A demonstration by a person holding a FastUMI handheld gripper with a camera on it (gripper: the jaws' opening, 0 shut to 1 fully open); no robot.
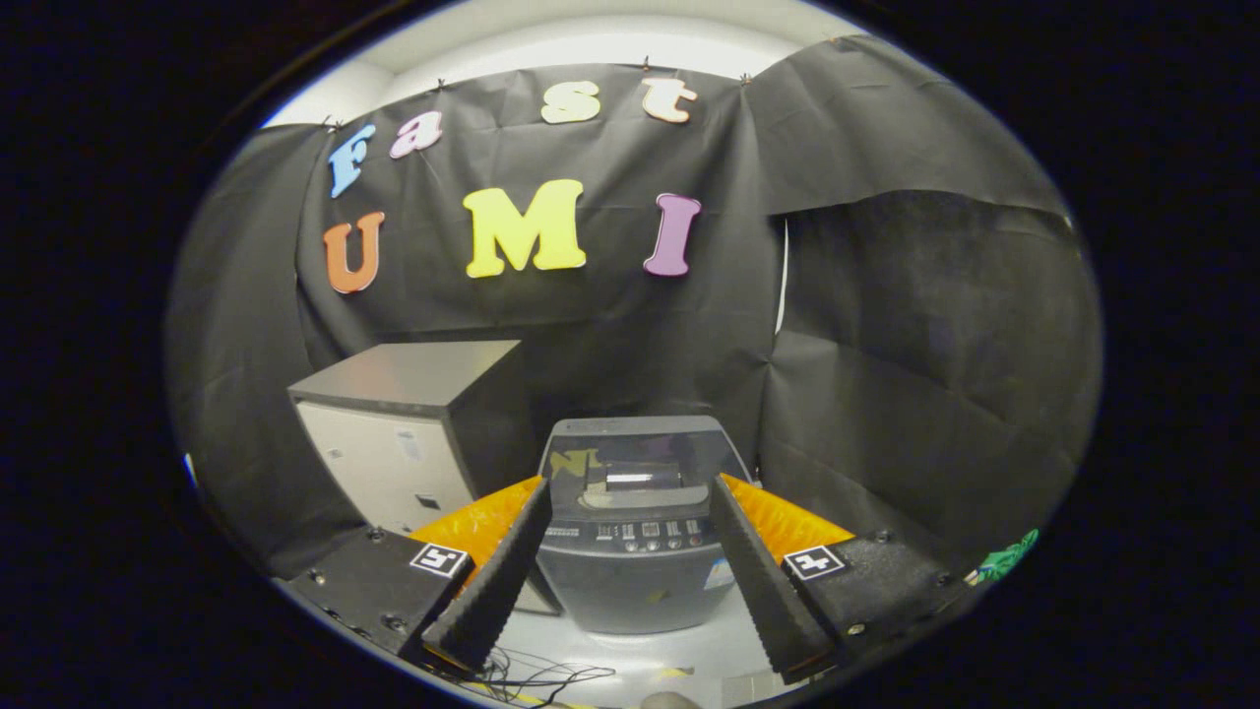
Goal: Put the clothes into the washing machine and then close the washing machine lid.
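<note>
A grey top-loading washing machine (635,532) stands on the pale floor beyond my fingers, seen in the gap between them. Its dark lid (630,463) lies flat and shut, with a control panel (645,537) along its front edge. My gripper (630,512) is open, its two fingers spread wide to either side of the machine and nothing between them. A bit of green cloth (1004,563) shows low to the right, beyond the right finger's mount.
A grey cabinet (404,433) with a pale front stands left of the washing machine. Black cloth walls close the booth behind and on both sides. Dark cables (536,677) lie on the floor just below the left finger.
</note>
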